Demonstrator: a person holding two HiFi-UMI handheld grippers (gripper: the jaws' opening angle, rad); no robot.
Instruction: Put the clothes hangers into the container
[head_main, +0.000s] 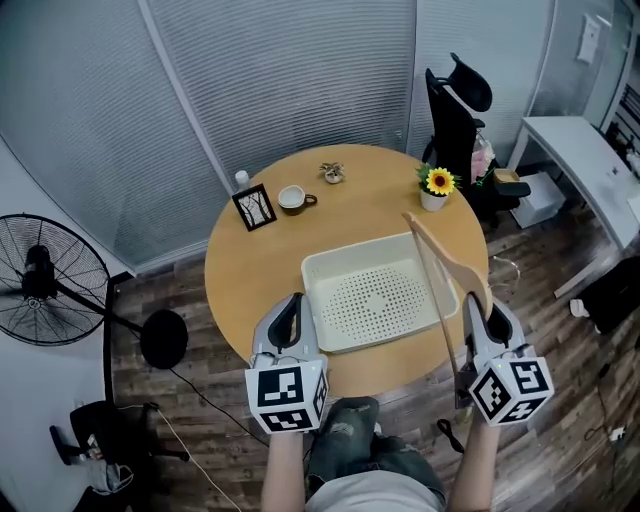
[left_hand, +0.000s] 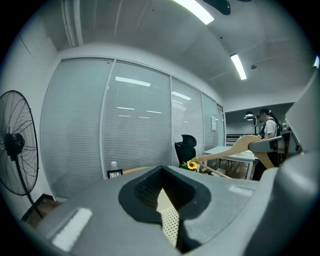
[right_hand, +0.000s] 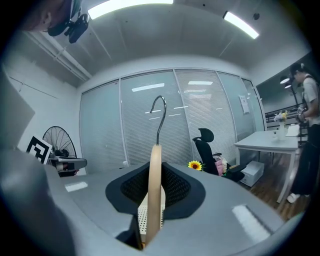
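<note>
A wooden clothes hanger (head_main: 432, 265) with a metal hook is clamped in my right gripper (head_main: 474, 302), which is shut on it. It slants over the right rim of the white perforated container (head_main: 312, 280) in the middle of the round table. In the right gripper view the hanger (right_hand: 155, 185) stands upright between the jaws, hook at the top. My left gripper (head_main: 291, 302) hovers at the container's near left corner, shut and holding nothing. Its own view shows the container (left_hand: 171, 222) through the narrow slit of the left gripper (left_hand: 162, 192), with the hanger (left_hand: 235, 147) to the right.
At the table's far side stand a small picture frame (head_main: 254, 207), a cup (head_main: 293, 198), a small ornament (head_main: 332, 172), a white bottle (head_main: 241, 180) and a sunflower pot (head_main: 437, 185). A black office chair (head_main: 455, 110) and white desk (head_main: 580, 160) are beyond. A floor fan (head_main: 40, 280) stands left.
</note>
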